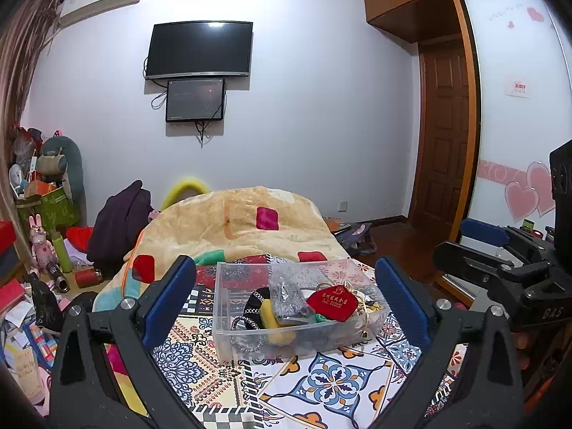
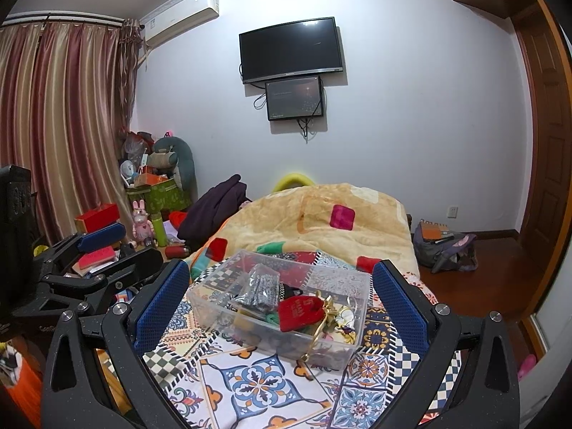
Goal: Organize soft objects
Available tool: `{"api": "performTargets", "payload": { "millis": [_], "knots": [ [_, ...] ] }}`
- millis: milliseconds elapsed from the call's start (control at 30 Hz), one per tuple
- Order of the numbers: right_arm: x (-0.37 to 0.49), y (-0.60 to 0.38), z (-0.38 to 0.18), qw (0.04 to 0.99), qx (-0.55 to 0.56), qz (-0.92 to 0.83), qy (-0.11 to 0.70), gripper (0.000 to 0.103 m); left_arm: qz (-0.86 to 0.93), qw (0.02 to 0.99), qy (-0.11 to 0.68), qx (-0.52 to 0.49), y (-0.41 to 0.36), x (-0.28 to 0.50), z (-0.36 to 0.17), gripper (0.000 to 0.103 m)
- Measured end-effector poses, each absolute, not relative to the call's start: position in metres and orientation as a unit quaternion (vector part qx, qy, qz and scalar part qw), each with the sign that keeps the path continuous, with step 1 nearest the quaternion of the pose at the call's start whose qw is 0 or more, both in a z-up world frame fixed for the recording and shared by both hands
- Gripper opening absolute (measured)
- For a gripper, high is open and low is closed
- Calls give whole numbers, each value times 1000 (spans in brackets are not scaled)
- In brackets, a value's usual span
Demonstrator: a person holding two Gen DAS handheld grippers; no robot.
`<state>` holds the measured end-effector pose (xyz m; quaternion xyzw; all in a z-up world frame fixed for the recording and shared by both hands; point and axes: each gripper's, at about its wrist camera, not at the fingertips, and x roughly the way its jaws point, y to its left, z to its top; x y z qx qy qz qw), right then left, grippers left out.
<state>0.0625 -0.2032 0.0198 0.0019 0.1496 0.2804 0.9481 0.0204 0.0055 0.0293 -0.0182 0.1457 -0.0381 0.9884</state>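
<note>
A clear plastic box (image 1: pixel 228 321) sits on the patterned bedspread; it also shows in the right wrist view (image 2: pixel 354 325). It holds a red pouch (image 1: pixel 332 304) (image 2: pixel 298 312), a silvery bag (image 1: pixel 287 293) (image 2: pixel 261 291), a yellow soft piece (image 1: pixel 273 321) and other small items. My left gripper (image 1: pixel 286 286) is open and empty, hovering in front of the box. My right gripper (image 2: pixel 280 286) is open and empty, also facing the box. Each gripper appears at the edge of the other's view.
A folded beige blanket (image 1: pixel 232 225) with coloured patches lies beyond the box. The bedspread (image 1: pixel 332 382) covers the bed. Clutter, boxes and toys (image 2: pixel 143 214) crowd the floor at left. A bag (image 2: pixel 447 250) lies on the wooden floor at right.
</note>
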Motion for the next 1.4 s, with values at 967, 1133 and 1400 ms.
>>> {"api": "performTargets", "payload": {
  "millis": [967,1133,1400],
  "knots": [
    [62,-201,20,948,3,280,155,103,-41,988,147,-31,4,23,27,102],
    [62,-201,19,947,3,280,155,103,-44,987,152,-33,5,25,26,103],
    [64,-198,15,945,6,281,165,103,-43,987,152,-30,3,24,26,103]
  ]
}}
